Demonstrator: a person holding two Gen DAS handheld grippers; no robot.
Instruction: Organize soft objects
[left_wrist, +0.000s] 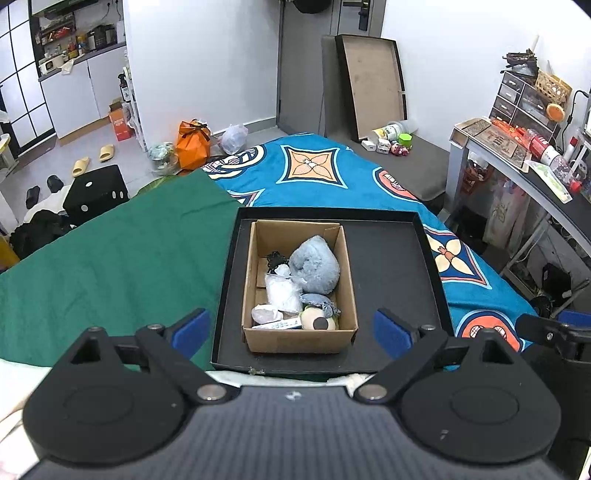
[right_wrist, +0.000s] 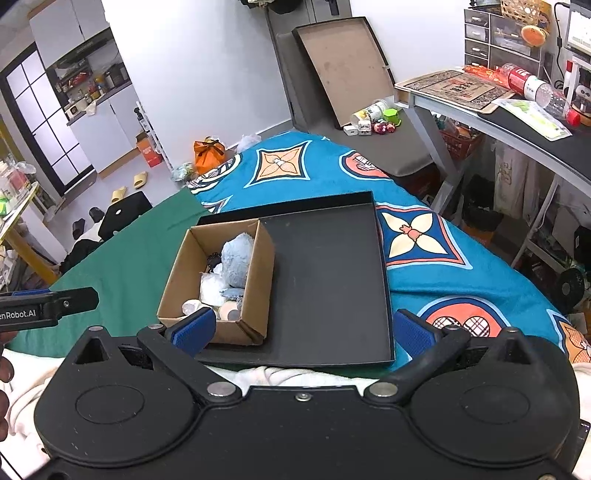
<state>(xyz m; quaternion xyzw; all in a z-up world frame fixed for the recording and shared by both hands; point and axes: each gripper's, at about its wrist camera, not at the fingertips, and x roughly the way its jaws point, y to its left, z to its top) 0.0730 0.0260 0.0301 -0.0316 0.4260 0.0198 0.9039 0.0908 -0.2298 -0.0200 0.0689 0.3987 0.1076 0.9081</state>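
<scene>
A small cardboard box stands in the left part of a shallow black tray on the bed. It holds a fluffy light-blue plush, a white bag, a small denim-blue piece, a cream ball with a dark spot and other small items. My left gripper is open and empty, just in front of the box. My right gripper is open and empty over the tray's near edge, right of the box. The plush shows there too.
The bed has a green cloth on the left and a blue patterned blanket behind and to the right. A desk stands at the right. White fabric lies at the near edge. Bags and slippers are on the floor.
</scene>
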